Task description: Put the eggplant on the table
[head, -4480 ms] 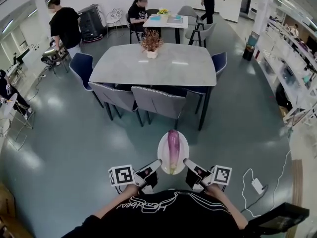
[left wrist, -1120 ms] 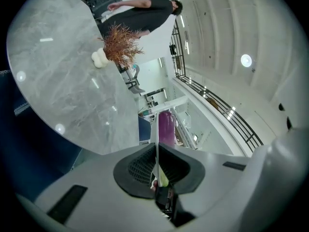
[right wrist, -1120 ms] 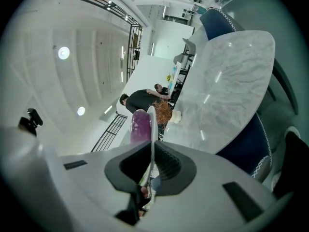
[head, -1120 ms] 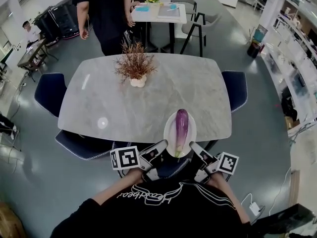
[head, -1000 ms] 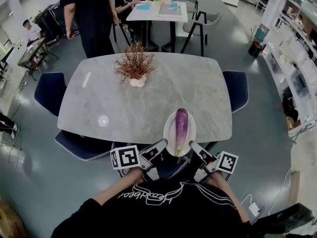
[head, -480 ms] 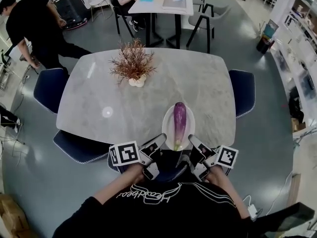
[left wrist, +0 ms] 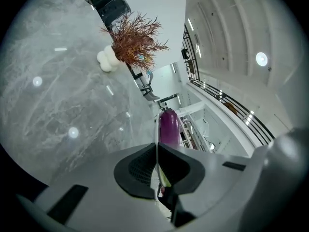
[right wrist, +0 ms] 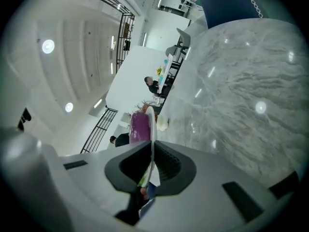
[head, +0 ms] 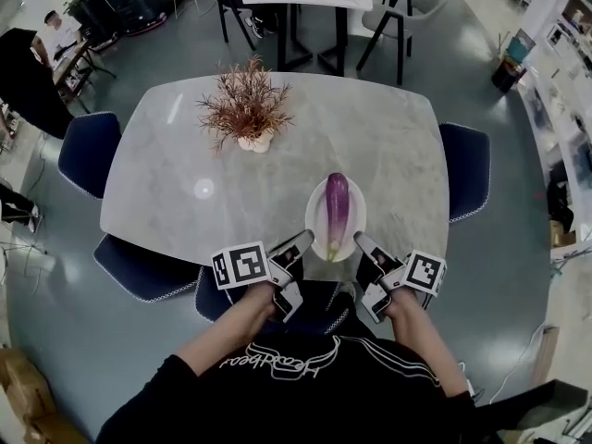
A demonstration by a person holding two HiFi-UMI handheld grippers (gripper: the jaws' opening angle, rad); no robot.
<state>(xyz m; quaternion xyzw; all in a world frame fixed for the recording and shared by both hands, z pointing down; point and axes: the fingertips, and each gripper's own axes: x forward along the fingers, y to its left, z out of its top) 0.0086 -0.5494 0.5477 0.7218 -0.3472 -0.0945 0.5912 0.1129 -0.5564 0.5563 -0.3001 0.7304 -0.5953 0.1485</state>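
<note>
Purple and glossy, the eggplant point(head: 337, 213) lies lengthwise on a white plate point(head: 314, 222), its green stem end pointing toward the person. The left gripper point(head: 298, 248) has its jaws pinched narrow on the plate's near left rim, the thin white edge running straight up between the black pads. The right gripper point(head: 363, 246) clamps the near right rim in the same way. The plate sits over the near part of the grey marble table point(head: 222, 188); whether it rests on it I cannot tell. A dried plant point(head: 244, 109) in a white pot stands farther back. White script on the person's black top point(head: 277, 366) is not readable.
</note>
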